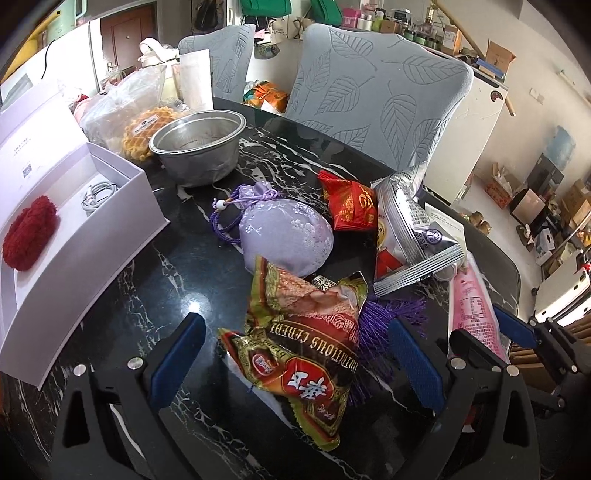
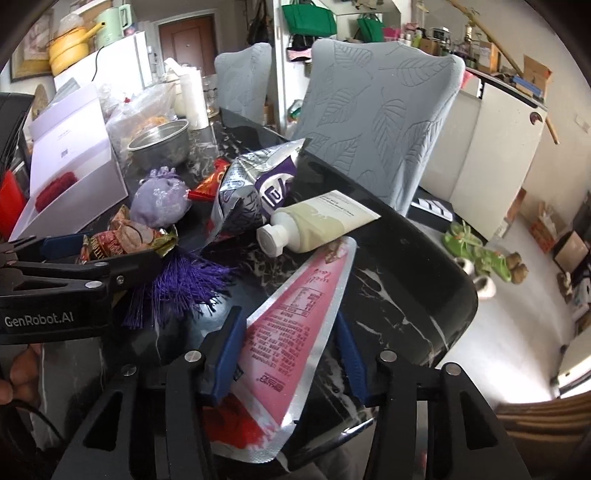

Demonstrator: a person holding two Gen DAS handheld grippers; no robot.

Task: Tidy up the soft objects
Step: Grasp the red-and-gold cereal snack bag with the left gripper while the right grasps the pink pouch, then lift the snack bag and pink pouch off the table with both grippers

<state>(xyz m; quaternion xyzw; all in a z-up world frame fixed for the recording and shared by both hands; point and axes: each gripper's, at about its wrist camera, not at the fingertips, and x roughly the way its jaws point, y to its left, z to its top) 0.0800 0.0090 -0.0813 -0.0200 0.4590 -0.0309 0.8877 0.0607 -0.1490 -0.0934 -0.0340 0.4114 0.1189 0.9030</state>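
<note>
a: where's your pink pouch (image 2: pixel 291 328)?

b: near table edge, right gripper (image 2: pixel 284 354) pinching its sides. it's light, slippery, floppy; grip mid-body. left gripper (image 1: pixel 295 354) gapes around the cereal packet (image 1: pixel 303 347).

Left wrist view: open box (image 1: pixel 122 206) at left, bowl (image 1: pixel 197 147) upper centre, sachet (image 1: pixel 286 230) centre, cereal packet (image 1: pixel 303 339) below it

clutter sitting around the dark marble table (image 1: pixel 177 266)

a metal bowl (image 1: pixel 199 147) is standing near the far edge, a clear bag of waffle cakes (image 1: pixel 142 131) is leaning just behind it, two leaf-patterned grey chairs (image 1: pixel 373 96) are facing the table, green bags (image 2: pixel 308 18) are hanging on the back wall, and green sandals (image 2: pixel 480 254) are lying on the floor.
</note>
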